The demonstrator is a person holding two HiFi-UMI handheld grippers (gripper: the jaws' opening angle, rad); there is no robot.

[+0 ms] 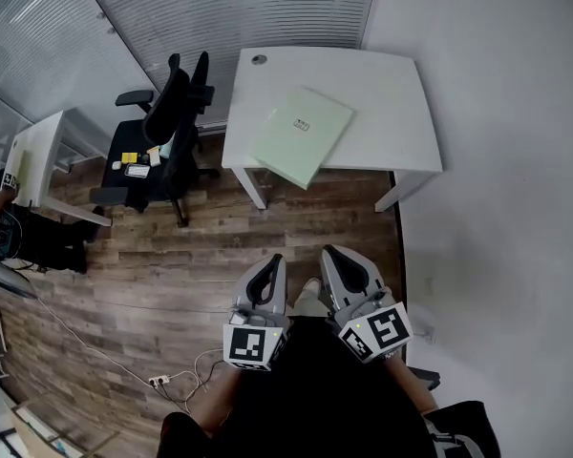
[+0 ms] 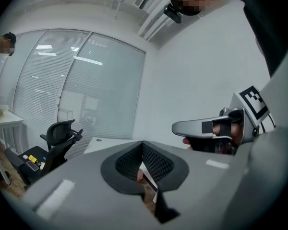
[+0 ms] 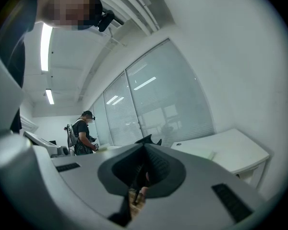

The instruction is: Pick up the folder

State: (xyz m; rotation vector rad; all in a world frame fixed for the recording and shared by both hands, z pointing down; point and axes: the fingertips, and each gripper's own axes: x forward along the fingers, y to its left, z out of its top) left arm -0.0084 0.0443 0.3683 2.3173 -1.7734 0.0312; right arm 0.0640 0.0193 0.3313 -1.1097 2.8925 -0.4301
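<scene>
The room is a small office with a wood-plank floor, a plain white wall to the right of the desk and a glass wall with slatted blinds behind it. The desk is white, with a round cable hole at its far left corner.

The folder, pale green with a small label at its middle, lies flat on the left half of the desk. It is turned at an angle, and its near corner hangs over the desk's front edge.

Just to the left of the desk stands a black office chair with small items, one of them yellow, on its seat. Further left of the desk is a second white table, and a person stands beyond it. On the floor, well in front of the desk and to its left, a white cable runs to a power strip. Nothing stands between the grippers and the desk's front edge.

The left gripper and the right gripper hang side by side over the floor, well short of the desk and pointing toward it. Each one's jaws are closed tip to tip, with nothing between them and touching nothing.
</scene>
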